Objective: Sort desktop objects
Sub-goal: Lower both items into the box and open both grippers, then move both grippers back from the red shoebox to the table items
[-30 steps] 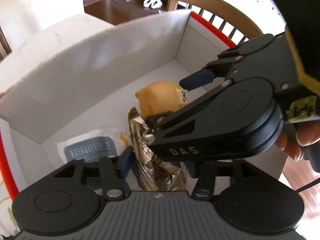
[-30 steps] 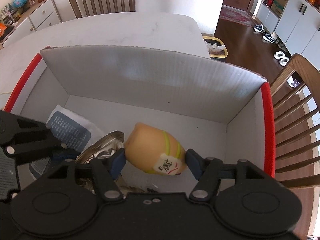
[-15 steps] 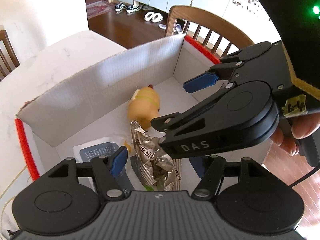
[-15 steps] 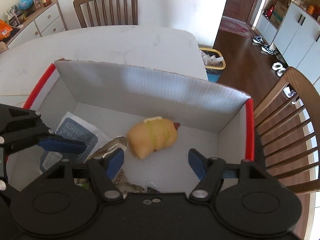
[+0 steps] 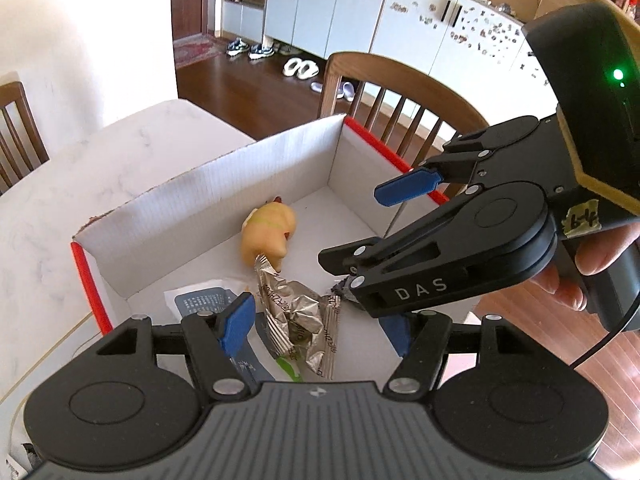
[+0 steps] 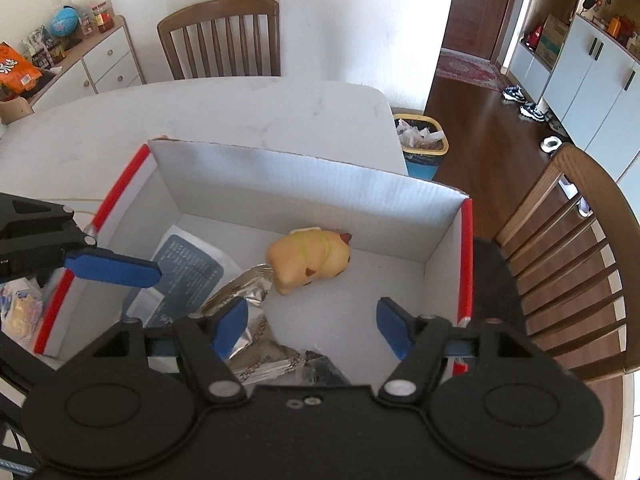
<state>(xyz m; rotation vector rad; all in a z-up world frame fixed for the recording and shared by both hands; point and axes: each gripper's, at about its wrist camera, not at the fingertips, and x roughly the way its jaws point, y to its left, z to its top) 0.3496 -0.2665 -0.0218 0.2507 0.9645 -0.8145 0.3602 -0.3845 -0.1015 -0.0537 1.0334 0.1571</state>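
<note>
A white cardboard box (image 6: 304,176) with red edges stands on the table. Inside lie a yellow toy figure (image 6: 310,258), a crumpled silver snack wrapper (image 6: 240,292) and a white packet with a blue label (image 6: 188,272). The same box (image 5: 256,168), toy (image 5: 270,236), wrapper (image 5: 300,316) and packet (image 5: 200,300) show in the left wrist view. My right gripper (image 6: 310,326) is open and empty above the box; it also shows in the left wrist view (image 5: 372,232). My left gripper (image 5: 320,330) is open and empty above the wrapper.
The box sits near the edge of a white marble table (image 6: 240,112). Wooden chairs stand at the far side (image 6: 220,36) and at the right (image 6: 568,248). A waste bin (image 6: 420,140) is on the floor. A snack packet (image 6: 20,308) lies left of the box.
My right gripper opened and let go of the yellow toy, which now lies on the box floor. Both grippers have risen away from the box.
</note>
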